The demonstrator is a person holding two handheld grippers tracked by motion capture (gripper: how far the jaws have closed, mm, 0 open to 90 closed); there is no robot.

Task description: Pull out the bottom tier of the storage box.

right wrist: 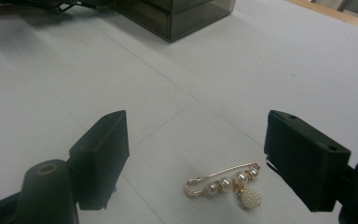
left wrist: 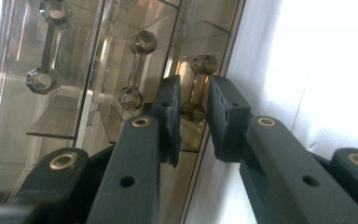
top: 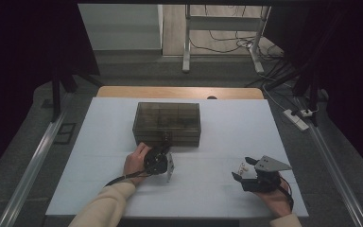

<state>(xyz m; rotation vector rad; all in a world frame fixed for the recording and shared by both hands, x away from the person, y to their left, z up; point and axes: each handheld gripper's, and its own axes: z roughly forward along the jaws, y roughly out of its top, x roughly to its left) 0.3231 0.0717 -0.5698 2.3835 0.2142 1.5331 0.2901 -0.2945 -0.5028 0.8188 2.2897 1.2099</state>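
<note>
The white surface [top: 217,189] carries a smoky, see-through box [top: 166,123] with inner compartments, standing in its middle toward the far side. The box has small handles with faceted knobs on its near face; in the left gripper view three of them show in a row through the brown plastic.

The left claw [top: 164,142], held in the person's left hand [top: 136,161], is at the box's near face. In the left gripper view its two black jaws stand on either side of one handle [left wrist: 195,88], narrowed around it; whether the pads press on the handle I cannot tell, since a thin gap seems to remain on each side.

The right claw [top: 243,169] is well apart from the box, near the front right of the surface, held in the person's right hand [top: 276,198]. Its jaws are spread wide and grip nothing.

On the surface between those spread jaws, in the right gripper view, lies a gold safety-pin brooch [right wrist: 228,184] with pearl beads and a small beaded white pendant. It lies flat, touching neither jaw.
</note>
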